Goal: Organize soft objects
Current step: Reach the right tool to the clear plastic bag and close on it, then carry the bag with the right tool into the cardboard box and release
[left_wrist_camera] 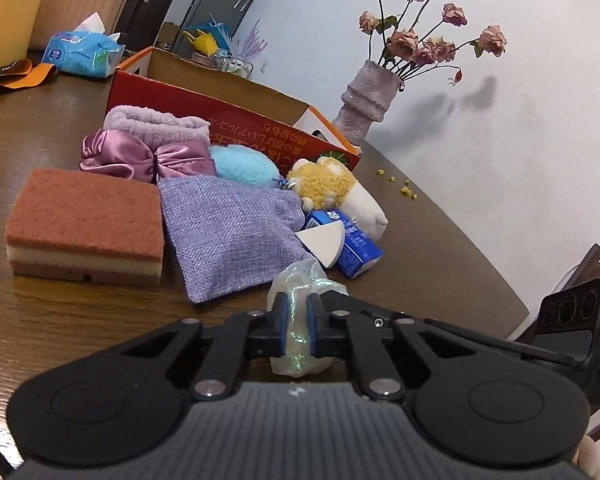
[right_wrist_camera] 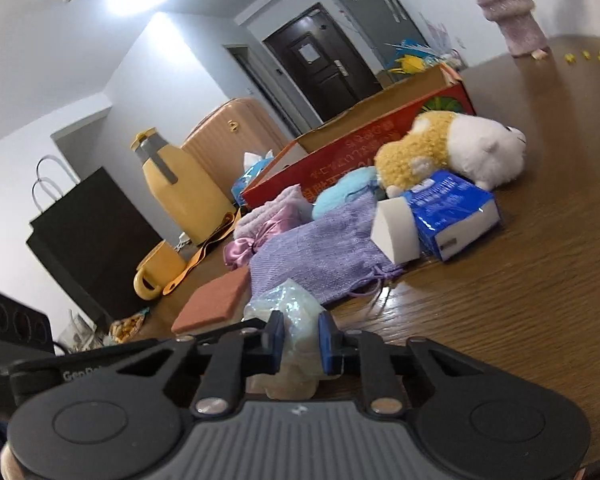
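Observation:
A crinkly clear plastic packet (left_wrist_camera: 296,280) with a greenish shimmer lies at the near edge of the soft pile. My left gripper (left_wrist_camera: 296,312) is shut on it, the blue pads pinching the film. My right gripper (right_wrist_camera: 300,332) is shut on the same packet (right_wrist_camera: 288,300) from the other side. Behind it lie a red-topped sponge (left_wrist_camera: 84,220), a purple woven pouch (left_wrist_camera: 228,232), a satin bow (left_wrist_camera: 140,156), a folded pink towel (left_wrist_camera: 156,124), a blue puff (left_wrist_camera: 244,166), a yellow-and-white plush toy (left_wrist_camera: 340,192), a white wedge (left_wrist_camera: 324,242) and a blue tissue pack (left_wrist_camera: 356,248).
An open red cardboard box (left_wrist_camera: 236,116) stands behind the pile on the brown wooden table (left_wrist_camera: 440,240). A vase of dried roses (left_wrist_camera: 368,96) is at the back right. A yellow jug (right_wrist_camera: 180,184), yellow mug (right_wrist_camera: 156,272) and black paper bag (right_wrist_camera: 92,240) stand to the left.

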The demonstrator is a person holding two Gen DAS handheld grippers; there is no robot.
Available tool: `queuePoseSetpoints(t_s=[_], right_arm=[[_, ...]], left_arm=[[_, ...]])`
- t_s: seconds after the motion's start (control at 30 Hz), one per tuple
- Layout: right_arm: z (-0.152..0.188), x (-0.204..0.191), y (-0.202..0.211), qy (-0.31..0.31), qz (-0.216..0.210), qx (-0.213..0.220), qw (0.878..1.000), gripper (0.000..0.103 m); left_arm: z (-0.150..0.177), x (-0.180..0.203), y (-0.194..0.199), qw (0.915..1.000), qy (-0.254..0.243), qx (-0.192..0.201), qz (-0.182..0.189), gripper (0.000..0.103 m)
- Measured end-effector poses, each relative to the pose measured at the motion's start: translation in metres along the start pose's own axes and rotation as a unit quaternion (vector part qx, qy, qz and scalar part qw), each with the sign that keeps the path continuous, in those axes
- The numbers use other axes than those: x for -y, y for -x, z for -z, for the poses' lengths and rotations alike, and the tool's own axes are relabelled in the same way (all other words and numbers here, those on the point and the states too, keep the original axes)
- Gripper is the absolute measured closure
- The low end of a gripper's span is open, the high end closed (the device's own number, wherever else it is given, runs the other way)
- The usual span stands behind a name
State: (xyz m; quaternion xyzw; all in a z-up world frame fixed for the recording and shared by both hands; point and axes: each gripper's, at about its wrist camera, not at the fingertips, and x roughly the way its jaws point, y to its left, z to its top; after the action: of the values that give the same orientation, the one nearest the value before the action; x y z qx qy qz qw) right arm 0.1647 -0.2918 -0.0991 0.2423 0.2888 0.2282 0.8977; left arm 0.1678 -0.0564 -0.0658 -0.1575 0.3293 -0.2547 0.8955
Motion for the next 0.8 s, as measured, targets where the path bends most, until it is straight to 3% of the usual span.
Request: queuePoseSetpoints(t_s=[0.17,0.37,0.47,0.57,0.63,0.8], right_arm=[[-0.020,-0.017,0.010,0.031,-0.005,0.017,0.999,0.092],[-0.115,-0.047,-0.018,0.096,-0.010,0.051,0.994,0.091],[-0.181,-0.057,-0.064,0.117,-0.004,0.051,0.992,0.091],[-0.242,-0.051,-0.131,0.091,0.002,0.019,0.996,0.091],[-0.274,-0.038,-0.187,0.056,0.010,-0.015,0.998,0.091],[-0.308,-0.003,-0.304,0.001,0.040,-0.086,0.995,0.091]], left_arm=[[-0.030,0.006,0.011,0.9994,-0.013,0.021,0.022,0.095],[-0.140,0.005,-0.006,0.9957,-0.071,0.055,0.024,0.095],[-0.211,-0.013,-0.037,0.9944,-0.089,0.057,0.004,0.096],[-0.270,-0.048,-0.083,0.9957,-0.083,0.036,-0.023,0.095],[-0.295,-0.073,-0.115,0.9955,-0.080,0.018,-0.048,0.095],[-0.328,-0.134,-0.196,0.9920,-0.055,-0.031,-0.109,0.095]])
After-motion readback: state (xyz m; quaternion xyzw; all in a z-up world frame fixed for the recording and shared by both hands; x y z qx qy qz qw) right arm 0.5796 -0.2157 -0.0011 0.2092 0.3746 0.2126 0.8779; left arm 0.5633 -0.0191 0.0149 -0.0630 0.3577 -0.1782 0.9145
